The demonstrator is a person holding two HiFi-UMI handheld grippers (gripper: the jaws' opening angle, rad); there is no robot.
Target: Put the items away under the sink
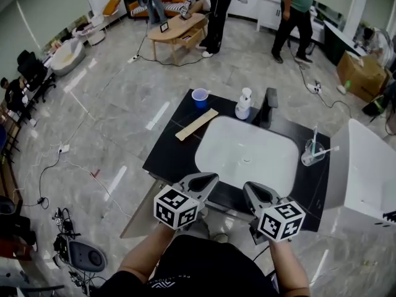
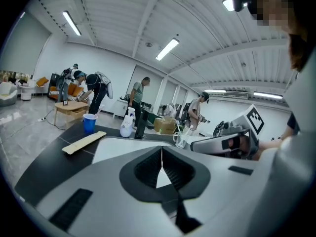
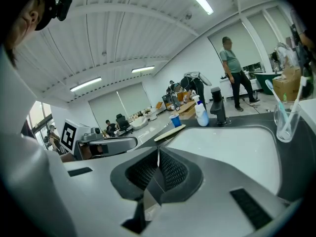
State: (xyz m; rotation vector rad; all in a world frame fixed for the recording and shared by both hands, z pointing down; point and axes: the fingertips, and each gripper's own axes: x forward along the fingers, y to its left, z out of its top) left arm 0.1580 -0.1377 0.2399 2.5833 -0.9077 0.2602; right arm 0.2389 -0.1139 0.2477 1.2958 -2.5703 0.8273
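A black counter [image 1: 167, 153] holds a white sink basin [image 1: 247, 153]. On it stand a blue cup [image 1: 200, 98], a flat wooden strip [image 1: 197, 124], a white bottle [image 1: 244, 104], a black faucet [image 1: 268, 106] and a glass with toothbrushes [image 1: 311, 153]. My left gripper [image 1: 210, 177] and right gripper [image 1: 248, 187] hover side by side at the counter's near edge, both shut and empty. The left gripper view shows its jaws [image 2: 161, 148] pressed together, with the cup [image 2: 89, 123] and strip [image 2: 84, 142] beyond. The right gripper [image 3: 158, 151] faces the basin, the glass [image 3: 286, 115] to its right.
A white cabinet [image 1: 365, 166] stands right of the counter. Behind it are a low wooden table [image 1: 176, 33], a cardboard box [image 1: 362, 73] and several people. Cables and a grey device [image 1: 80, 252] lie on the floor at the left.
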